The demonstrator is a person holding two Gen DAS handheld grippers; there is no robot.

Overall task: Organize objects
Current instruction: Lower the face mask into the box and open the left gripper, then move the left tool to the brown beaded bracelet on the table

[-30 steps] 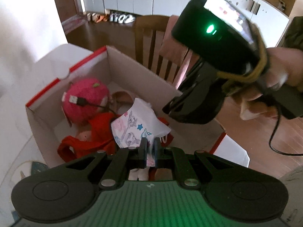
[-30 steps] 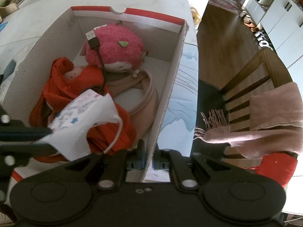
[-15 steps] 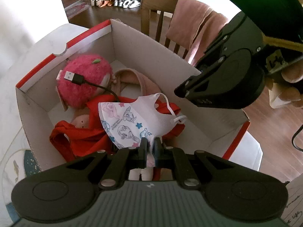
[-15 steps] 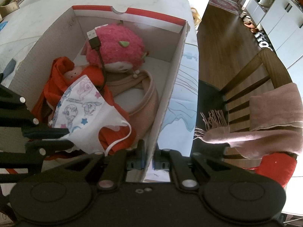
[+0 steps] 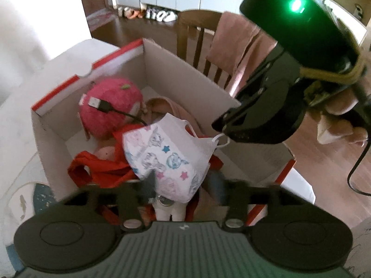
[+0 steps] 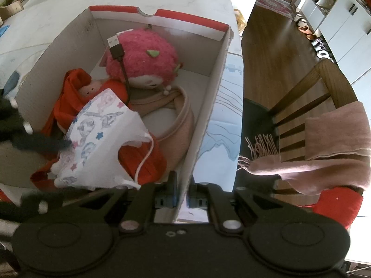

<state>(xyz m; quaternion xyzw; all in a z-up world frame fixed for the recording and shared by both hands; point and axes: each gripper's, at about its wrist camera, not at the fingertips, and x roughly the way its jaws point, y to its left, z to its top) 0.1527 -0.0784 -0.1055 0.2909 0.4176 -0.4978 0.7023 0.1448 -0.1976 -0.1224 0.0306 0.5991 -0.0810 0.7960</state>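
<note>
The face mask (image 5: pixel 167 155), white with cartoon prints and stars, sits in the middle of my left wrist view, over the red cloth inside the cardboard box (image 5: pixel 180 78). In my right wrist view the face mask (image 6: pixel 102 139) lies at centre left, its ear loop trailing toward the lower middle of the frame. My left hand-held gripper (image 5: pixel 183 185) has its fingers spread apart at the bottom centre, blurred, with the mask's lower edge between them; I cannot tell whether either finger still touches the fabric. My right hand-held gripper (image 6: pixel 179 190) is nearly closed on the near right wall of the box, one finger inside and one outside. In the left view its black body fills the upper right, with a green light lit.

Under the mask I see the red cloth (image 6: pixel 69 92) wrapped around a small doll, and beyond it, toward the upper middle of the right view, a pink plush toy (image 6: pixel 143 55) with a black USB cable (image 6: pixel 117 48) lying across it. A beige fabric piece (image 6: pixel 183 120) curves beside the plush. The box stands on a white table (image 6: pixel 46 18). At the right edge of the right view a wooden chair (image 6: pixel 324 88) carries a pink scarf (image 6: pixel 334 139).
</note>
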